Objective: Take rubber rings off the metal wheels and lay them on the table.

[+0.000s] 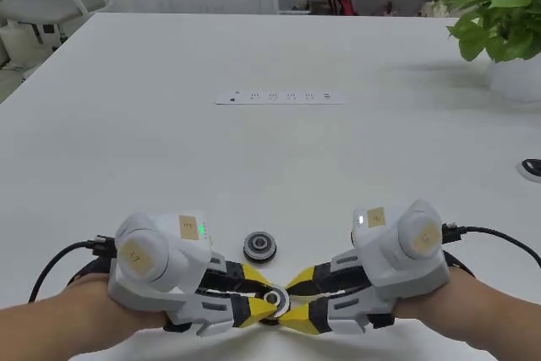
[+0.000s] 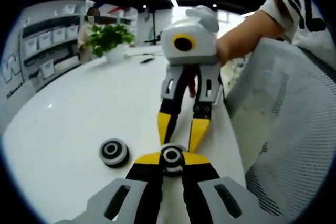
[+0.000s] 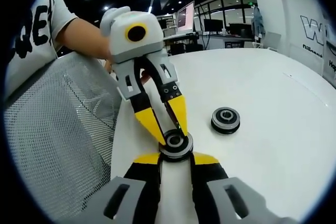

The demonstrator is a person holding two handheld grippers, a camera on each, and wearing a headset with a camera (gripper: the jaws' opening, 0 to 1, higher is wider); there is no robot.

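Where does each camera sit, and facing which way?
Head view: headset, looking down at the table; forearms, left gripper, right gripper.
Left gripper view: on the left gripper, facing the right one; own jaws below.
Right gripper view: on the right gripper, facing the left one; own jaws below.
Shared: all show the gripped wheel and the loose wheel.

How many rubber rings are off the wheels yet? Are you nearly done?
Nothing is finished yet: no loose ring lies on the white table. Right now the left gripper and the right gripper both pinch one small metal wheel with a black rubber ring. A second black-ringed metal wheel waits on the table, so both rings are left.
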